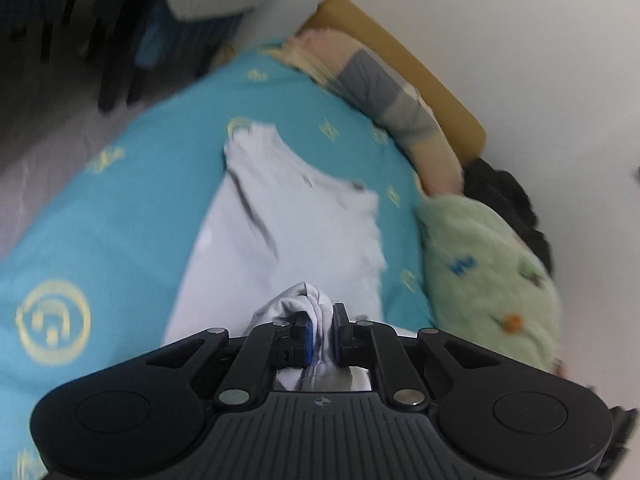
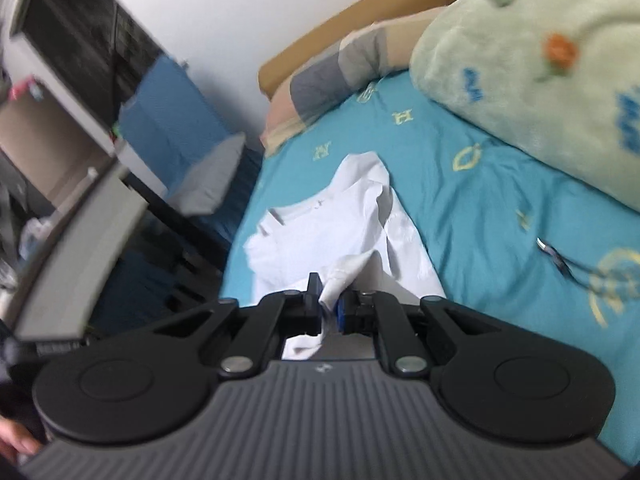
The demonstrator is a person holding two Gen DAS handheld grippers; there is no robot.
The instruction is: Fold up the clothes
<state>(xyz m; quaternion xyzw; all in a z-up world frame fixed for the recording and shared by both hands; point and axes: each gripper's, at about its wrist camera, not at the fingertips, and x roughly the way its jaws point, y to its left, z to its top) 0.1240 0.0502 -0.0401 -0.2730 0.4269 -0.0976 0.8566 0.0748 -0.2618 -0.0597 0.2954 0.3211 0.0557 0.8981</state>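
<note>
A turquoise bedsheet with yellow emblems offers open room, its left edge dropping off. On it a limp, light white cotton T-shirt (hem corners the best hold) is pinched by the left gripper and right gripper.
</note>
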